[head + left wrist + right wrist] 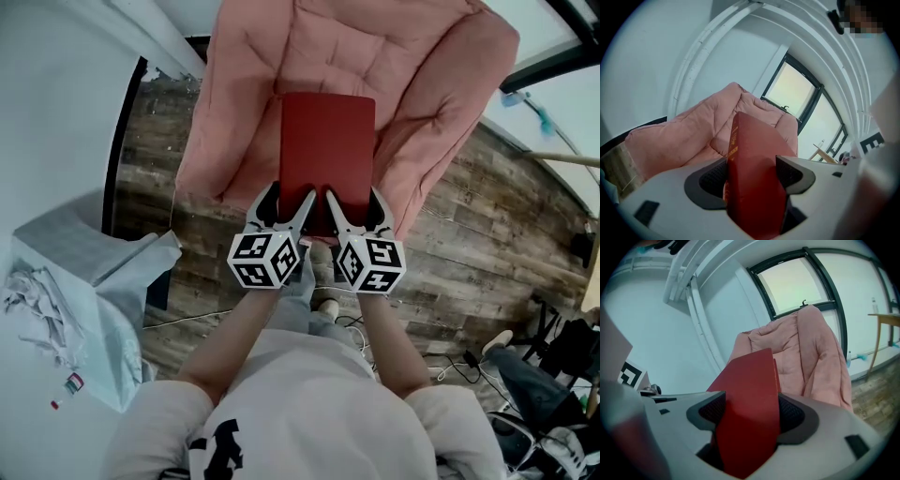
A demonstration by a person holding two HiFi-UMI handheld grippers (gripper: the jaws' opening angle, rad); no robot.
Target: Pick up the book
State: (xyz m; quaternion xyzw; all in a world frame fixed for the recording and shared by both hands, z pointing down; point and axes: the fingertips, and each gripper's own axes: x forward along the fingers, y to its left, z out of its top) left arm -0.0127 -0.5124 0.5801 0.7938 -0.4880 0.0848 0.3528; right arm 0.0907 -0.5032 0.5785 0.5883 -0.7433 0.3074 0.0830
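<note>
Straight ahead, book (327,155) lengthwise.

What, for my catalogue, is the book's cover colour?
Plain dark red; the book shows best in the head view.

Plank floor (487,216), pink cushioned chair (375,47) on it (cables (183,321) too)

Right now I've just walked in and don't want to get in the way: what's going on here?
A person holds a gripper in each hand, and both are clamped on the near edge of a red book: the left gripper towards its left corner, the right gripper beside it. The book is over a pink cushioned chair; whether it rests on the seat or is lifted clear cannot be told.
</note>
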